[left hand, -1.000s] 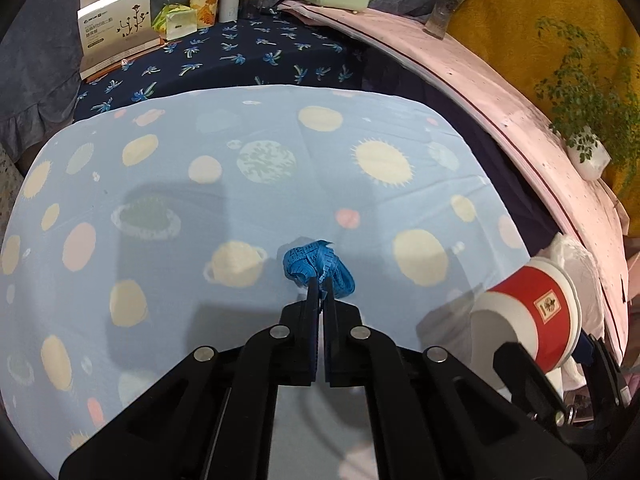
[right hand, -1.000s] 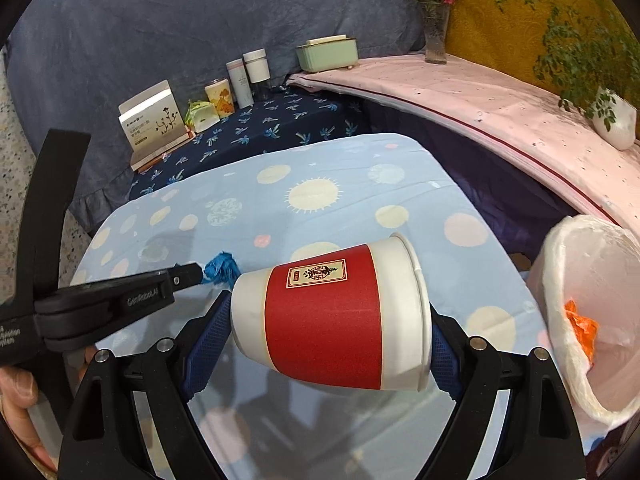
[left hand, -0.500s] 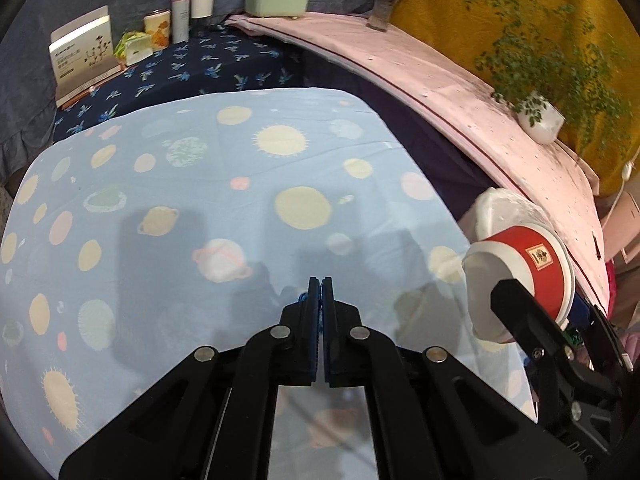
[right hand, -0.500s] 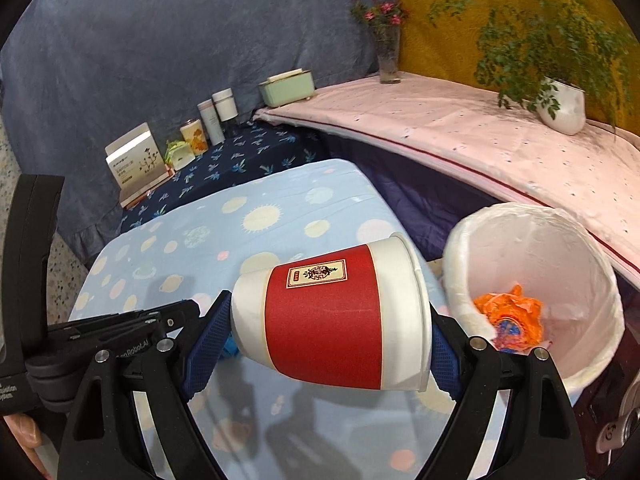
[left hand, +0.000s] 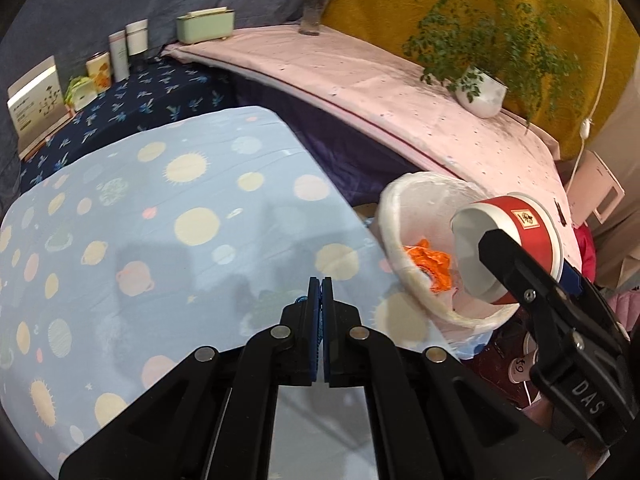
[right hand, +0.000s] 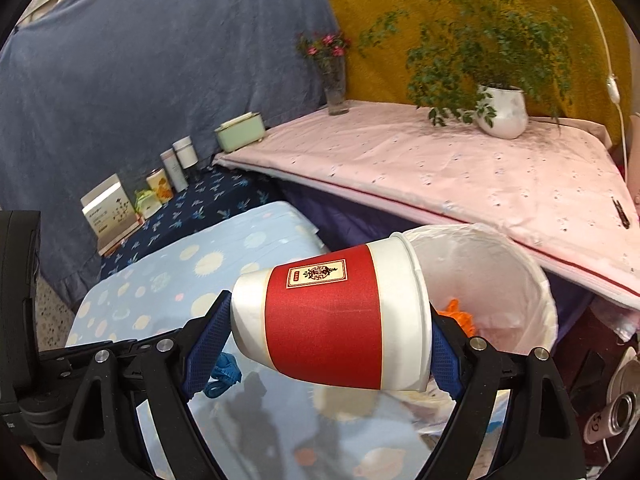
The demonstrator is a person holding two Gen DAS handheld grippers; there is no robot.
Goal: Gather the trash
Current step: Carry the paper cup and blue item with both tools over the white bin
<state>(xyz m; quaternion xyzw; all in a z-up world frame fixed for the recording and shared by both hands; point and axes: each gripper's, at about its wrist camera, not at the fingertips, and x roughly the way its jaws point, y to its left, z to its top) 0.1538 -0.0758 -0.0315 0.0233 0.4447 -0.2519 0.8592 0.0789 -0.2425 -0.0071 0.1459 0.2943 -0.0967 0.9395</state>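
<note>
Left gripper [left hand: 321, 286]: I have its jaws pinched tight on the blue scrap [right hand: 224, 372], above the planet-print cloth [left hand: 160, 208].
Right gripper [right hand: 332, 332]: I grip the red paper cup [right hand: 332, 312] sideways, jaws wide, beside the bin [right hand: 532, 280].

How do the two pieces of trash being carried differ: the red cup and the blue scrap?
The red paper cup is rigid and large, lying sideways, clamped end to end in the right gripper with wide-set jaws. The blue crumpled scrap is small and limp, hanging from the left gripper, whose jaws are fully shut on it. The cup sits at the white bin; the scrap hangs over the blue tablecloth. Both are held off the table.
</note>
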